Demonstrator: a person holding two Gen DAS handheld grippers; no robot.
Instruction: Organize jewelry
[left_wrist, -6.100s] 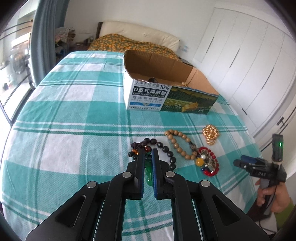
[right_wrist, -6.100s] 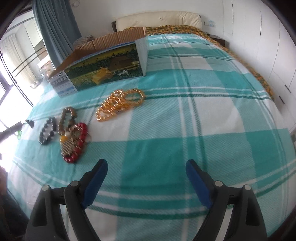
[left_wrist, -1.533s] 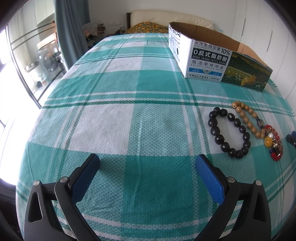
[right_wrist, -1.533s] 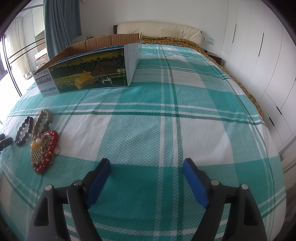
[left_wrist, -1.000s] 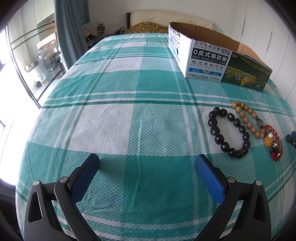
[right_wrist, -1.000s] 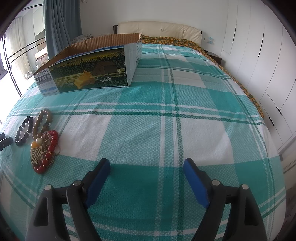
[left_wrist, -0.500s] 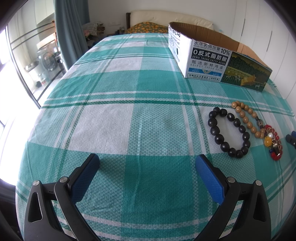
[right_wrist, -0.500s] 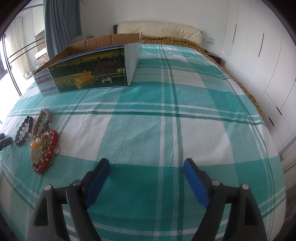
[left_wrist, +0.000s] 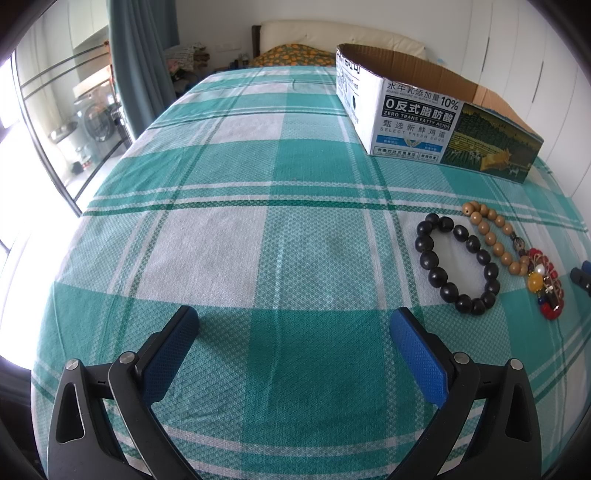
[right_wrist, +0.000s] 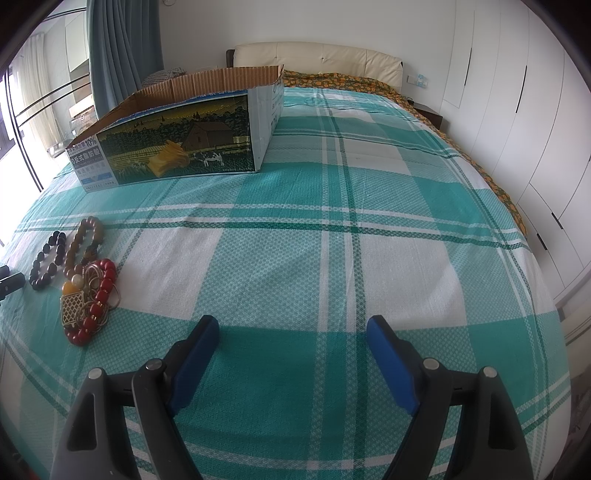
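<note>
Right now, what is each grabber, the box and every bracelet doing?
left gripper: open, holding nothing.
right gripper: open, holding nothing.
cardboard box: open at the top, upright on the bed.
black bead bracelet: flat on the bedspread.
tan bead bracelet: flat, beside the black one.
red bead jewelry: heaped, tangled.

Since 6.1 s ago: left gripper (left_wrist: 293, 332) let go of the green piece and pulled back left, jaws now wide and empty, gold bead cluster and green piece gone from the bed (right_wrist: 332, 258), right gripper (right_wrist: 291, 332) shifted view slightly; last 1.5 s static.
</note>
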